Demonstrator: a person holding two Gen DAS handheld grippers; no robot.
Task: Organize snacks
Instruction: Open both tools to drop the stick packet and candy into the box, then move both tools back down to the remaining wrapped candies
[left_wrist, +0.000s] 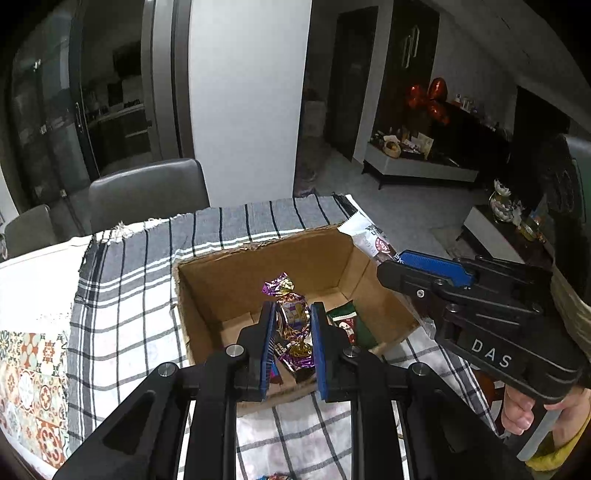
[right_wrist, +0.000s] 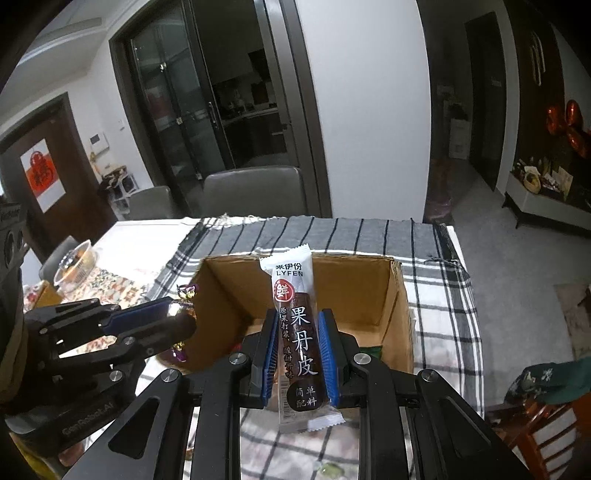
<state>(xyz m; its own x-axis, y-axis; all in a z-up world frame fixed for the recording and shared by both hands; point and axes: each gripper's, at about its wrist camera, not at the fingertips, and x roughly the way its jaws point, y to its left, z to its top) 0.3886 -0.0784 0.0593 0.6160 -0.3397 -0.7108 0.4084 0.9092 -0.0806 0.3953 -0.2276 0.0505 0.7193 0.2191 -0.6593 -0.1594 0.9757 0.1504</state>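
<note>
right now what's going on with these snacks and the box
A person is sorting snacks into a cardboard box using two handheld grippers. The left gripper clamps a purple foil candy over the box; the right gripper grips a LYFEN fruit-leather bar above it. A green packet already lies inside.
</note>
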